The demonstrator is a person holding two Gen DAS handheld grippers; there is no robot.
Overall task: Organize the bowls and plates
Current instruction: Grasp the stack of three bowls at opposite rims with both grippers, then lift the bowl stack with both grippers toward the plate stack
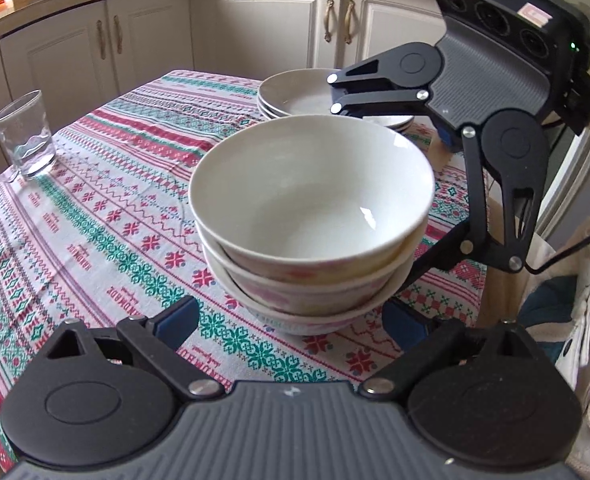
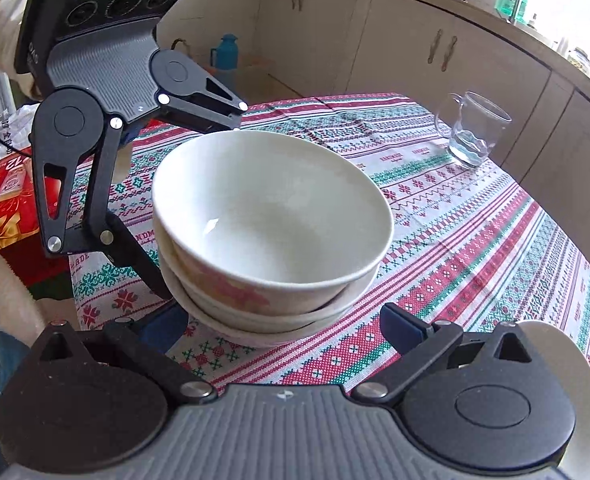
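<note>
A stack of three white bowls with pink patterns (image 1: 311, 216) (image 2: 271, 220) stands on the patterned tablecloth (image 1: 95, 220). In the left wrist view my left gripper (image 1: 291, 320) is open, its blue pads on either side of the lowest bowl without touching it. My right gripper (image 1: 379, 200) comes in from the right and straddles the stack, one finger behind the rim and one low at the side. The right wrist view shows the right gripper (image 2: 285, 328) open around the stack's base, with the left gripper (image 2: 197, 210) across from it. A stack of shallow white plates (image 1: 295, 96) sits behind the bowls.
A glass mug (image 1: 25, 136) (image 2: 475, 132) with a little water stands near the table's far corner. A plate rim (image 2: 579, 360) shows behind my right gripper. A red box (image 2: 7, 200) and white bags (image 1: 575, 320) lie off the table. Cream cabinets (image 1: 275, 32) surround it.
</note>
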